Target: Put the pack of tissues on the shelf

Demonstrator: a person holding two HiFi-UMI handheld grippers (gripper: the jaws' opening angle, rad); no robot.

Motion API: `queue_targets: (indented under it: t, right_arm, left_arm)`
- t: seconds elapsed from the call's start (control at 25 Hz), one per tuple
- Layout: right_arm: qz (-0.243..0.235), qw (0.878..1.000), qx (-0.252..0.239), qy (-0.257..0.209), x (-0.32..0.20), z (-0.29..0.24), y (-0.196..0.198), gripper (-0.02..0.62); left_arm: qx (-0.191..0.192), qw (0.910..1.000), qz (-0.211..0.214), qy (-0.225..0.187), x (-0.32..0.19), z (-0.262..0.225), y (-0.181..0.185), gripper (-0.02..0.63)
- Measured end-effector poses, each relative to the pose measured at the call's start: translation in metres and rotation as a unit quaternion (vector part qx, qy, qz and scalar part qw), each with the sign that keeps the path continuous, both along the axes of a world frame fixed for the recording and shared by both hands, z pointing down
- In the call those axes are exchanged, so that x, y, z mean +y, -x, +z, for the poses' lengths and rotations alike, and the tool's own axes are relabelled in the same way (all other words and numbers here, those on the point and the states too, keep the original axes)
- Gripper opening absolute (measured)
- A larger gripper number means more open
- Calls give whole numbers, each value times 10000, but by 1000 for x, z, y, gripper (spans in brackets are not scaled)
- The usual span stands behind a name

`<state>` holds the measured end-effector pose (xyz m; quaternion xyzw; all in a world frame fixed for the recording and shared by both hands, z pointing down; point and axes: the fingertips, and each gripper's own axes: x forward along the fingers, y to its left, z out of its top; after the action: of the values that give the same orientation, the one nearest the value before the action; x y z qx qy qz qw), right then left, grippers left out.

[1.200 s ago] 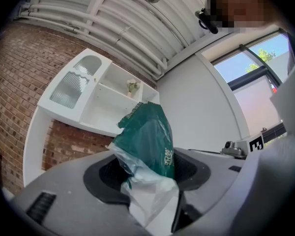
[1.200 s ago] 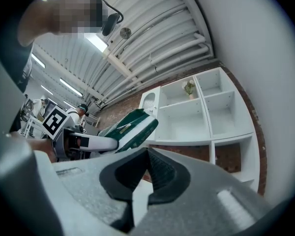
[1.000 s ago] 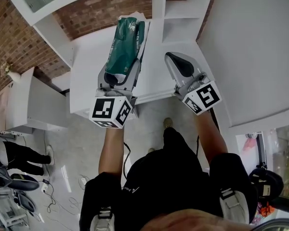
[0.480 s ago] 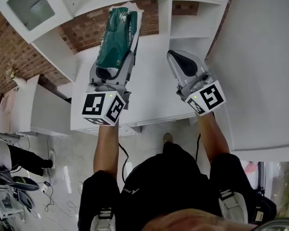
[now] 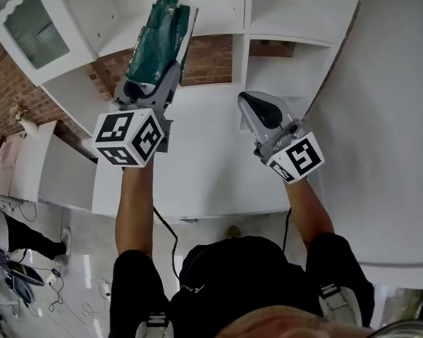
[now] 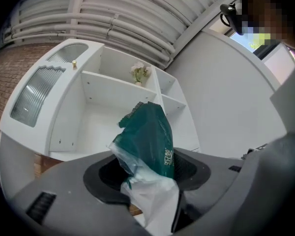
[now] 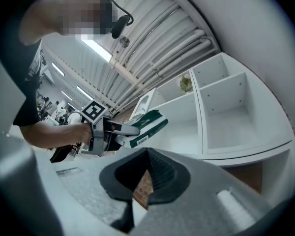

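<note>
Green pack of tissues (image 6: 150, 136) is up in the air, clamped at its near end in the left gripper (image 6: 147, 173). The jaws are pressed onto it, with crinkled clear wrap bunching out right at the pads. The rest of the pack juts well past the jaw tips, tilted up towards the white shelf unit (image 6: 103, 107) and resting on no board that I can see.

From the head view, the pack (image 5: 158, 37) runs straight ahead out of the left gripper (image 5: 149, 83). Its far end reaches in front of the wide open compartment, and a brick wall (image 5: 211, 55) shows just right of those jaws.

Out beyond the pack's tip sits a small plant (image 6: 139, 73) on an upper board. A ribbed-glass cabinet door (image 6: 37, 95) lies off to the left of the jaws.

The right gripper (image 7: 146, 173) has its jaws closed together with nothing between them. It is held apart to the right of the left one (image 5: 262, 111), over the broad white board. Up and left past its jaws, its own view catches the pack (image 7: 147, 127) in the other gripper's grasp, with the shelf's narrower compartments (image 7: 226, 112) ahead to the right.
</note>
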<state>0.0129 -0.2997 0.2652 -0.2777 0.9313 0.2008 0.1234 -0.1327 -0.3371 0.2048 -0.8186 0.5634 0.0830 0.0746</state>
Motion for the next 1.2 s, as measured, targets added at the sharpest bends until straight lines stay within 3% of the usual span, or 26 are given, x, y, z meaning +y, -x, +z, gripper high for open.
queue_targets:
  t: [0.24,0.52,0.68,0.92,1.2]
  right_arm:
    - [-108,9999,-4,-8,-24,-5,-5,2]
    - [-42,10000,-3,-74,-36,-8,0,2]
    - [-1,9999,15,-129,-39,-15,2,2]
    - [39,9997,24,-243,-43,-21,3,2]
    - [83,9994,27,-333,-45,-29,2,2]
  left_arm:
    - [-150,9992,-116,348,-51,-20,6,244]
    - [-737,9937,-252,811,-101,-34,15,244]
    - [-816,9897,-149,1169,-124,-43,13,244]
    - [-1050,9774,-81,1834,-162,-34,7,245]
    - [-1189,9658,-188,2295,-184,-28,16,252]
